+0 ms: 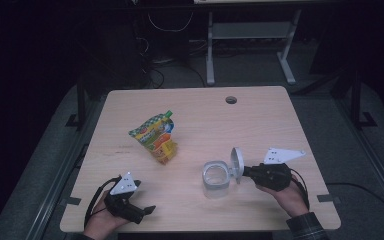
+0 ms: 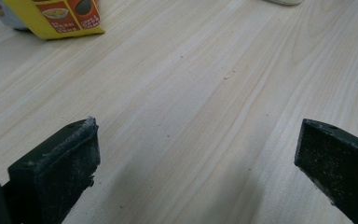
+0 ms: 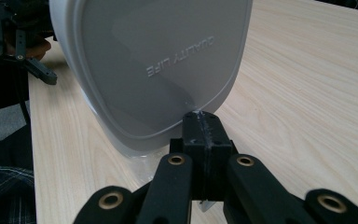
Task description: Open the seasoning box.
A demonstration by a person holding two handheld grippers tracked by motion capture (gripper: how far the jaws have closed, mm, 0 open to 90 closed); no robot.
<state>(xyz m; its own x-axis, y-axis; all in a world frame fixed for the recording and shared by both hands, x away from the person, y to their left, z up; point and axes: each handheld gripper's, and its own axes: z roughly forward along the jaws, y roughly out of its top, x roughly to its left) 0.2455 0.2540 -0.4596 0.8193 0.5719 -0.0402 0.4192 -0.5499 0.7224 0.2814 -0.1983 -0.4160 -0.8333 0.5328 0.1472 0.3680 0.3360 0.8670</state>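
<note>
While the right hand does the work, here's how it looks:

Lid: pale grey rounded-square plastic lid (image 3: 154, 70) with "QUALITY LIFE" embossed on it, held up on edge just beside the open mouth of the container, tilted and not seated on it.

Container: clear square plastic tub (image 1: 216, 178), upright near the front right of the light wooden table (image 1: 260, 125), mouth open. Can't make out anything inside from the high view.

Right gripper: right gripper (image 3: 204, 122) has its jaws pressed together on the lid's rim, pinching it at one corner. High view shows it just to the right of the tub.

Left gripper: left gripper (image 2: 196, 154) sits low over the table's front left corner, jaws spread wide with nothing between them, just bare wood.

Pouch: colourful green, yellow and orange snack pouch (image 1: 156, 136) is propped up mid-table, left of the tub and well apart from both grippers, top apparently not opened.

Progress: my guess is early days. Lid is off the tub and in hand, that's the done part. Pouch isn't picked up yet, the lid hasn't been set down anywhere, and nothing seems to have gone into the tub.
</note>
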